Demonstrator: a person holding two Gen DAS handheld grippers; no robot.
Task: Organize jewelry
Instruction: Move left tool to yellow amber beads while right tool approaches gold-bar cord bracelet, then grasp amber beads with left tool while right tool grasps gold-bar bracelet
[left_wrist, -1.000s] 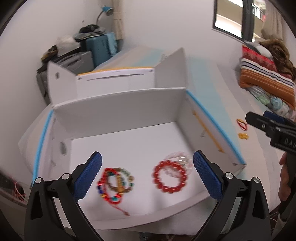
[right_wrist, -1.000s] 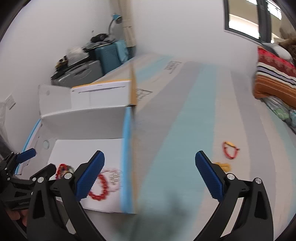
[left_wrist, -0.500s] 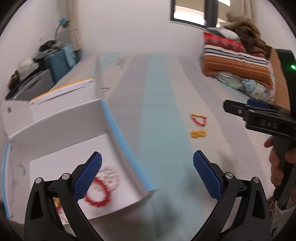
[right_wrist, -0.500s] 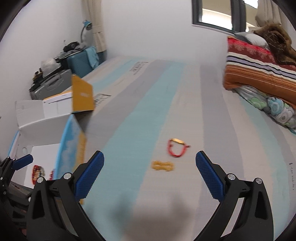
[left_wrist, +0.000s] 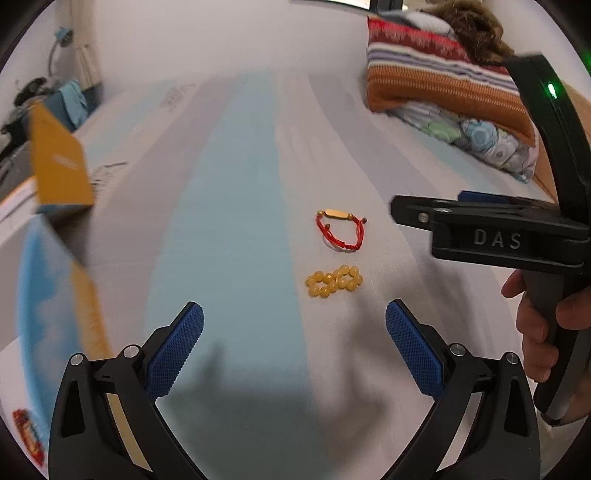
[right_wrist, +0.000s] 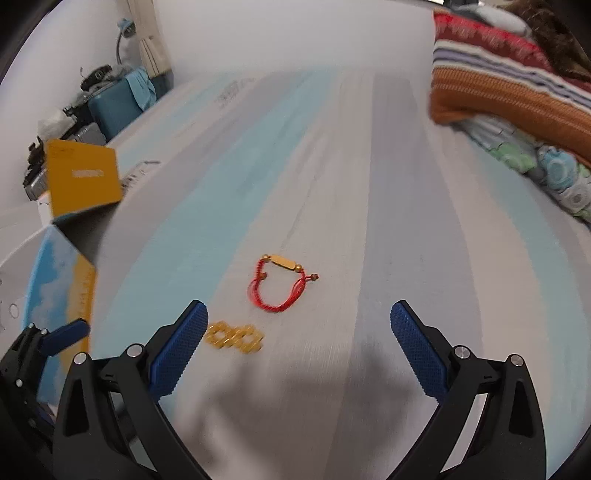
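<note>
Yellow bead bracelet (left_wrist: 334, 281) lies on the striped bedcover (left_wrist: 236, 192), long axis left-right, just ahead of the left gripper (left_wrist: 294, 341), jaws wide, empty; red cord bracelet (right_wrist: 281, 284) farther, centred before the right gripper (right_wrist: 298, 343), also wide; each gripper is nearer its own piece.

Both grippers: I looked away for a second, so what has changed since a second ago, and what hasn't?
Both swung right, away from the white box toward the loose jewelry on the bed. The left gripper now faces the yellow bead bracelet; the right gripper faces the red cord bracelet. Nothing was gripped or released. Both bracelets lie where they were; both grippers remain open.
</note>
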